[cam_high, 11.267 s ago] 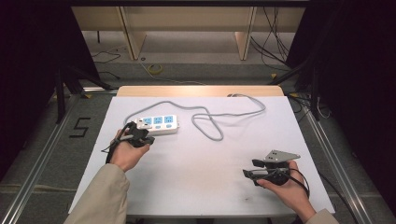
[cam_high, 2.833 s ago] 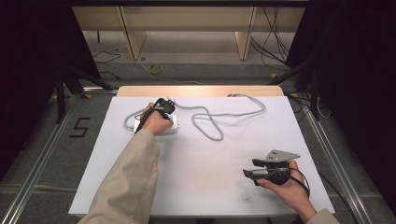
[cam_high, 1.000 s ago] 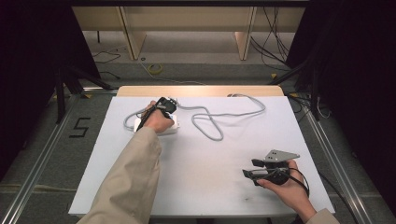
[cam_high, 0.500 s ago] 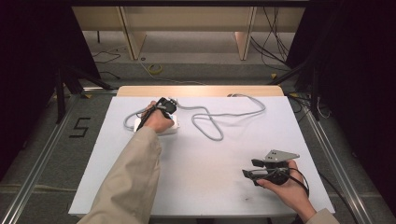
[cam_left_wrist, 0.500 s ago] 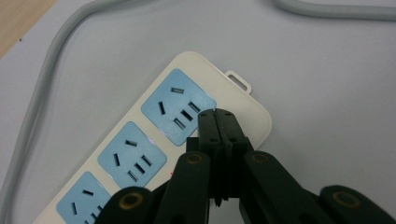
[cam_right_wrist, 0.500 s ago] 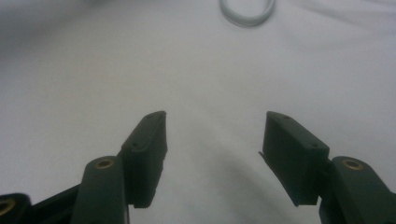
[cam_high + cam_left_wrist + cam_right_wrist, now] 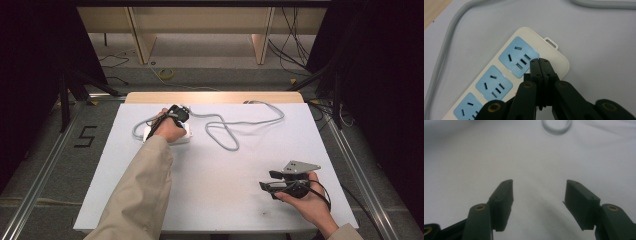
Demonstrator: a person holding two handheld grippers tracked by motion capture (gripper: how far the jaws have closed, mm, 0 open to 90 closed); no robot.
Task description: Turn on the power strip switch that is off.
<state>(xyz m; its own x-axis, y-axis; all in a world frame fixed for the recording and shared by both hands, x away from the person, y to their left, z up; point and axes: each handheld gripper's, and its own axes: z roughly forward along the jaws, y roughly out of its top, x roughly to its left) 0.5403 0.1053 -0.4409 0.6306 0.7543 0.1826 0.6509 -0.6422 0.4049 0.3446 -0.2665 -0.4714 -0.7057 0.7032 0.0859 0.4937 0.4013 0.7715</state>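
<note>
A white power strip [image 7: 506,75] with blue socket faces lies on the white table; in the high view the power strip [image 7: 184,134] sits at the far left, mostly under a hand. My left gripper [image 7: 540,61] is shut with nothing between its jaws, its tips pressed down at the strip's end beside the last socket. From above, the left gripper [image 7: 176,113] rests on top of the strip. The grey cable [image 7: 225,131] loops from the strip across the far side. My right gripper [image 7: 537,187] stands open over bare table, and the right gripper [image 7: 272,181] sits near the front right edge.
The white table [image 7: 215,190] ends in a wooden strip [image 7: 215,97] at the far side. A loop of grey cable [image 7: 556,126] lies ahead of the right gripper. Metal rails and loose wires run along the floor on both sides.
The left hand moved from beside the strip's near-left end up onto the strip long ago; over the last second neither gripper has moved.
</note>
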